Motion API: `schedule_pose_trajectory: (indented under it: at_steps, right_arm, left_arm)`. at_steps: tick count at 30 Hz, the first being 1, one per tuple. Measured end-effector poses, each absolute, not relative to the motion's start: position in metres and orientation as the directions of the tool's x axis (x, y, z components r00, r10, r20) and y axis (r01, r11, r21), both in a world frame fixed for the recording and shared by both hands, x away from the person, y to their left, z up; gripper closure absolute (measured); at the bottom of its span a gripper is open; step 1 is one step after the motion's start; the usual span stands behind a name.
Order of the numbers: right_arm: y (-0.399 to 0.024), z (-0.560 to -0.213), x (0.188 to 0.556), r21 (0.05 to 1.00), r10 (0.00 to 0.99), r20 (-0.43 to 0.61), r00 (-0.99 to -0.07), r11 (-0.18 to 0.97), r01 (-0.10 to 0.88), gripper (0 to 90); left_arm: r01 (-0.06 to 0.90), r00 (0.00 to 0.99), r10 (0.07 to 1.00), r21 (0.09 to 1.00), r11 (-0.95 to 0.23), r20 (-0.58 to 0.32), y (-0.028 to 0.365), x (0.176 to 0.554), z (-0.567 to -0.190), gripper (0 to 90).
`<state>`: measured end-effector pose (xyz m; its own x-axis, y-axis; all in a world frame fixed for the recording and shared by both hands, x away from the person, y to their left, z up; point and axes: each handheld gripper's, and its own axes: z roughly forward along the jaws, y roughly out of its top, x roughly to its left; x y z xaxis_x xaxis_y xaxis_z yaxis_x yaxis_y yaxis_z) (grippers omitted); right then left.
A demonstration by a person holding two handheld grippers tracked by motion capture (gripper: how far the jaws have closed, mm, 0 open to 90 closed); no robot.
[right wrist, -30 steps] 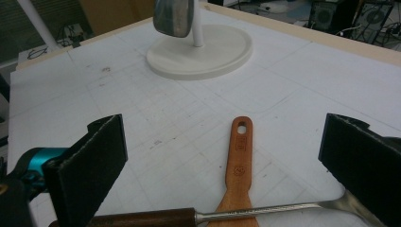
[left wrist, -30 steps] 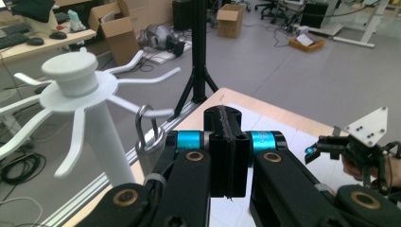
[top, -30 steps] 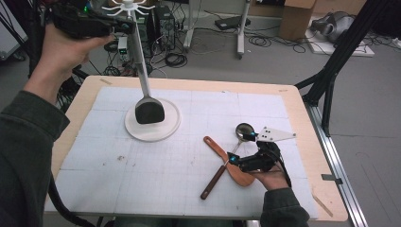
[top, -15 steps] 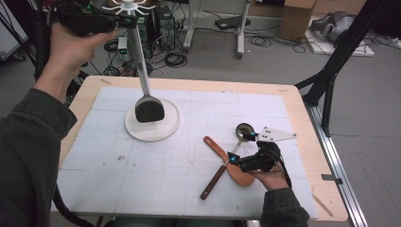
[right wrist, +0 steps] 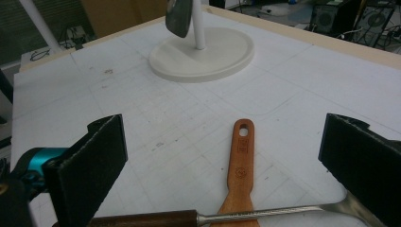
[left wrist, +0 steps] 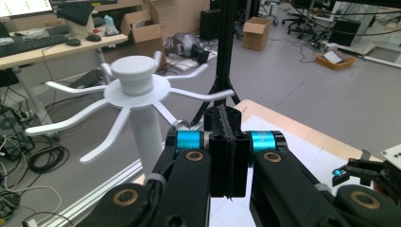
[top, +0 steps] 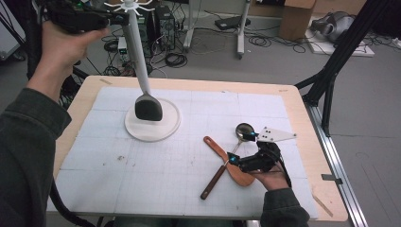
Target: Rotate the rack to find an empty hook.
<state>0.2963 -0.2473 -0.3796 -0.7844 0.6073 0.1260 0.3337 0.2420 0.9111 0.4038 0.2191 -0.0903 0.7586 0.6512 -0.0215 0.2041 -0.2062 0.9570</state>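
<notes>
Left gripper (top: 120, 18) is raised at the top of the white rack (top: 137, 47), level with its ring of hooks (left wrist: 137, 92); its jaws are pressed flat together with nothing between them, seen plainly in the left gripper view, where the closed pads sit just beside the rack's cap. A dark-headed utensil (top: 148, 108) hangs down along the pole, its head over the round base (top: 165, 130) at the back left of the mat (top: 142, 179). Right gripper (top: 241, 149) rests low at the front right of the table (top: 293, 101), jaws spread wide and holding nothing. Between and just ahead of those jaws lie two utensils, crossed: a wooden spatula (right wrist: 240, 165), its handle with the hanging hole pointing toward the rack, and a spoon (top: 243, 131) with a dark wooden handle and metal shaft lying over the spatula's blade. In the high view the spoon's bowl sits just behind the right gripper, and its handle runs out toward the front edge. Neither jaw touches either utensil. Rack and right gripper are well apart.
</notes>
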Motion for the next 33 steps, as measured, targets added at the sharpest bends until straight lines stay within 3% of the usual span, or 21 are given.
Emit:
schedule_pose_trajectory:
  at_steps: [15,33]
  right_arm:
    - [-0.247,-0.38,0.296,0.912,0.604,0.125,-0.787,0.243,0.331,0.9]
    - [-0.247,-0.38,0.296,0.911,0.607,0.128,-0.785,0.241,0.334,0.9]
  left_arm:
    - [0.215,0.725,0.688,0.956,-0.199,-0.02,0.235,0.405,-0.09,89.7]
    - [0.187,0.772,0.636,0.956,-0.227,0.0,0.224,0.392,-0.088,89.7]
